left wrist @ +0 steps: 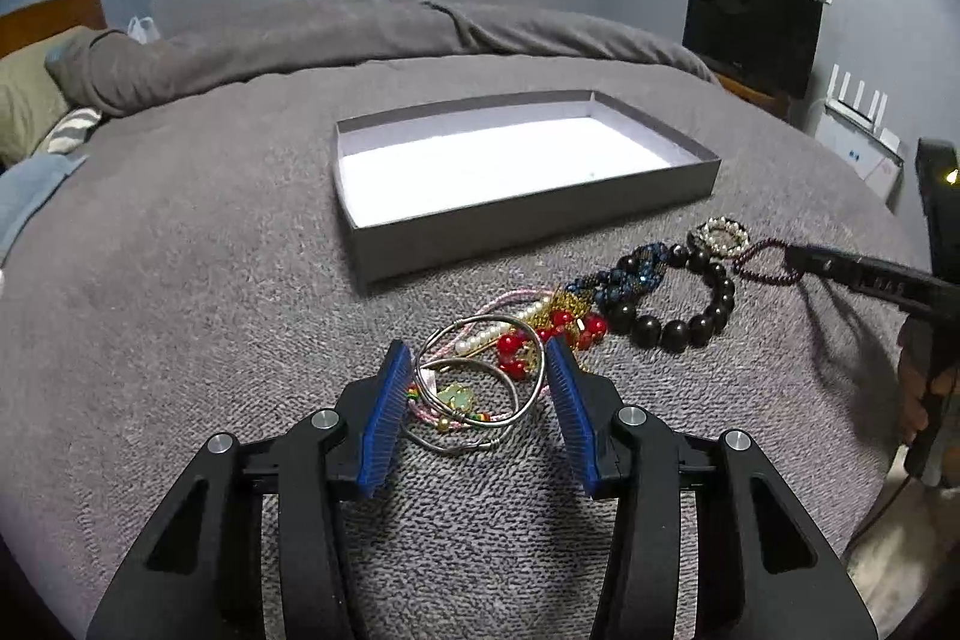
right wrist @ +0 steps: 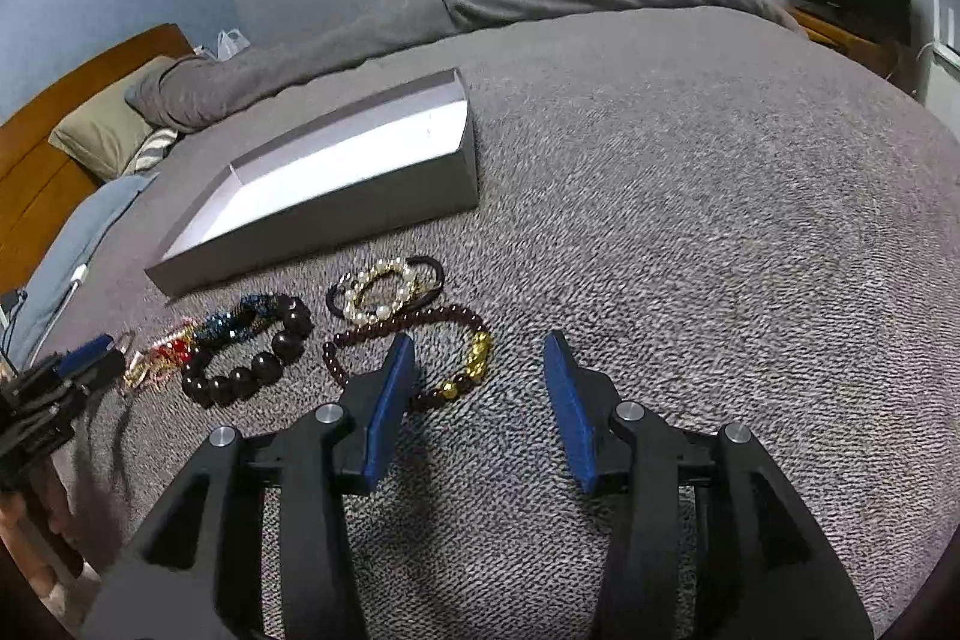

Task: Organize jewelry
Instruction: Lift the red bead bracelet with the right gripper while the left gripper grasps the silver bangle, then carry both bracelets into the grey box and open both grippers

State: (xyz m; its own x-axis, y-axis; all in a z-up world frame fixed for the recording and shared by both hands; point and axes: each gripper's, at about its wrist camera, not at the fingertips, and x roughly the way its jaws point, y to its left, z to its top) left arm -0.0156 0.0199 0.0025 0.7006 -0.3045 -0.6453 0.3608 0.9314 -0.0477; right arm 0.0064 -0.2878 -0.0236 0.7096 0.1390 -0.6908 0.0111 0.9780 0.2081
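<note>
You work on a grey blanket (left wrist: pixel 180 232) that fills most of both views, and almost all of the task is still ahead of you. The shallow grey box (left wrist: pixel 528 220) sits in the upper middle of the left wrist view and in the middle left of the right wrist view; its white floor shows nothing in it, so judging from that, no piece has gone in yet.

All the jewelry lies on the blanket below the box, in a loose row. The black bead bracelet (left wrist: pixel 684 307) sits right of centre in the left view. The dark red bead bracelet (right wrist: pixel 414 340), with gold beads at one end, lies just above your right gripper (right wrist: pixel 480 400), whose jaws stand wide apart with nothing between them; its left pad overlaps the bracelet's lower edge in the picture, though I cannot tell whether it touches. The pearl ring bracelet (right wrist: pixel 381 292) rests above that, on a black hair tie (right wrist: pixel 429 280).

Your left gripper (left wrist: pixel 477 412) is spread wide around the silver bangles (left wrist: pixel 480 370) in the lower middle, not clamped on them. Smallest, the red beads (left wrist: pixel 552 331) and blue beaded band (left wrist: pixel 624 277) are tangled between the bangles and the black bracelet.
</note>
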